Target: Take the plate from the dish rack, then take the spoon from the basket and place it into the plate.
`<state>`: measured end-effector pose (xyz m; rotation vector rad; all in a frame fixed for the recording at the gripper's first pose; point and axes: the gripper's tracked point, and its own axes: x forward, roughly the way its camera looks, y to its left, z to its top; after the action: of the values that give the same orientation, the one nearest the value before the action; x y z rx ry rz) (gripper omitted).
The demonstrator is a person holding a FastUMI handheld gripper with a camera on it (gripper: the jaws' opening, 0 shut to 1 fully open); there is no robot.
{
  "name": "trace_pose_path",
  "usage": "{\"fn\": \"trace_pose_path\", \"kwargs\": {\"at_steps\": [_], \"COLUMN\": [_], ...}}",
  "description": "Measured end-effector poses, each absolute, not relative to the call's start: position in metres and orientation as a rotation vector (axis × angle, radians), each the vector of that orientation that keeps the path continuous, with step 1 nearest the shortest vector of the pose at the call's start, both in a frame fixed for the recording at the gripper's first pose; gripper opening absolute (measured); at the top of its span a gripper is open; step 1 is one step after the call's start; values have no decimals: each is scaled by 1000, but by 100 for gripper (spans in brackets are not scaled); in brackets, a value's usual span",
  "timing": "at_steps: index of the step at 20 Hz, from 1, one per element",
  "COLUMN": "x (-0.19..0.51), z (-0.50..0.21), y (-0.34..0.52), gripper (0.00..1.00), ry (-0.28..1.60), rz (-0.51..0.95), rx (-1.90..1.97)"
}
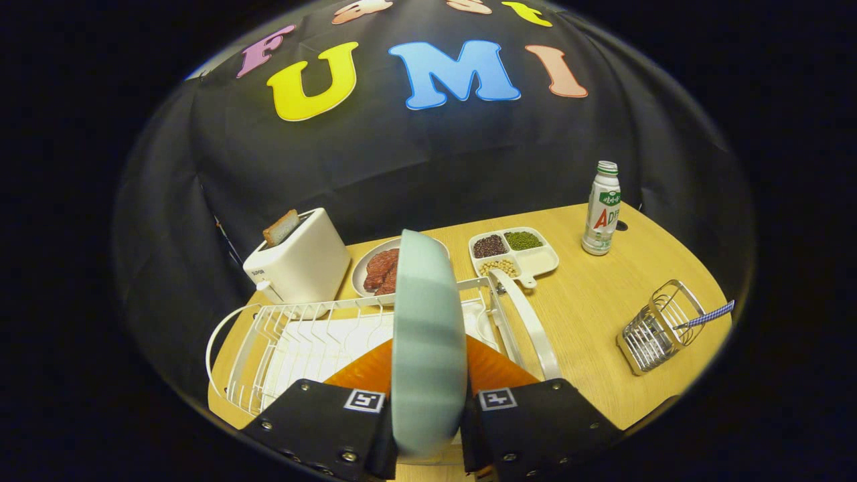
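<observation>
A pale green plate (428, 335) stands on edge between my fingers, and my gripper (428, 415) is shut on its lower rim. The plate sits above the white wire dish rack (301, 335), which lies just ahead of my fingers; I cannot tell whether the plate still touches the rack. Off to the right of the rack, a metal wire basket (656, 331) stands on the wooden table (589, 301). A spoon with a blue-and-white checked handle (710, 316) pokes out of the basket to the right.
Beyond the rack stand a white toaster (298, 261) with a slice of bread, a plate of red meat (378, 268), and a divided white tray of beans (512, 251). A white bottle (601, 209) stands at the far right of the table.
</observation>
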<state>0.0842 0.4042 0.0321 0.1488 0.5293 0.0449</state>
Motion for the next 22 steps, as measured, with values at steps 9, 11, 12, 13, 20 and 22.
{"fn": "trace_pose_path", "kwargs": {"at_steps": [9,11,12,13,20,22], "x": [78,78,80,80,75,73], "z": [64,72,77,80,103,91], "y": [397,396,396,394,397,397], "gripper": [29,29,29,29,28,26], "ry": [512,506,496,489,451,498], "rz": [-128,-159,-179,-200,-238,-232], "rx": [-7,-56,-80,-102,-123,-105]}}
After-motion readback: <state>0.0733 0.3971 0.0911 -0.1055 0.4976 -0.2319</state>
